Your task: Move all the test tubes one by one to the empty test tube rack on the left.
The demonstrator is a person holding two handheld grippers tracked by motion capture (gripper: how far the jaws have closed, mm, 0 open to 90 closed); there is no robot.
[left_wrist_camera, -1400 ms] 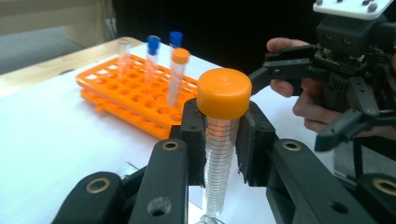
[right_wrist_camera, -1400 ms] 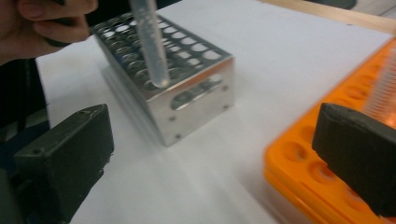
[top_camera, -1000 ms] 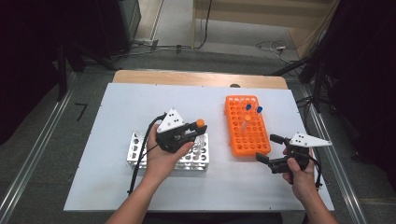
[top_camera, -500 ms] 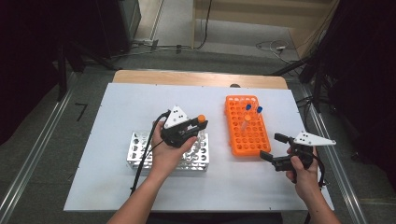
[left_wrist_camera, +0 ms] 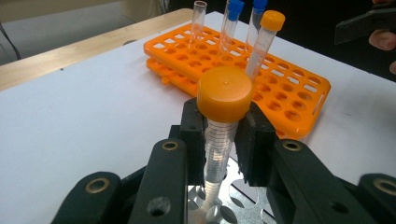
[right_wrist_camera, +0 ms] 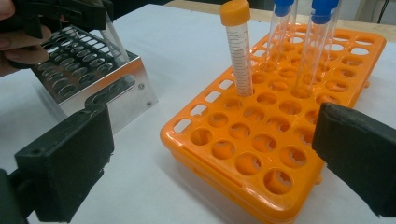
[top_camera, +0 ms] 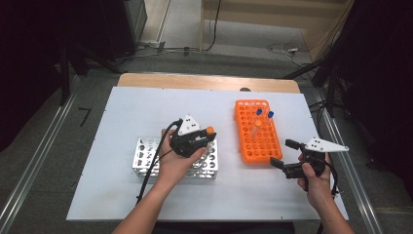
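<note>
Scene: a person works two hand-held grippers over a white table (top_camera: 122,112), a metal tube rack (top_camera: 146,156) on the left, an orange tube rack (top_camera: 251,146) on the right.
Left gripper (left_wrist_camera: 224,135): jaws pinch an orange-capped centrifuge tube (left_wrist_camera: 223,95) just below its cap; tube upright, its tip low over the holes of the metal tube rack.
Right gripper (right_wrist_camera: 212,154): jaws spread wide and empty, held low beside the near end of the orange tube rack.
Task's thing: the orange-capped centrifuge tube sits in the left gripper above the right-hand end of the metal tube rack; whether its tip has entered a hole cannot be told.
Orange tube rack: carries a second orange-capped tube (right_wrist_camera: 237,51), two blue-capped tubes (right_wrist_camera: 282,32) and an uncapped tube (left_wrist_camera: 197,23), all standing near its far end.
Step in hand: by the look of it, seating the gripped tube into the metal tube rack.
Next move: likely a straight lowering with the tube kept vertical over one hole, then parting the jaws once the rack bears it; a tilt could catch the tip on the rack's plate.
Right hand's part: seemingly waiting, well placed to take another tube.
</note>
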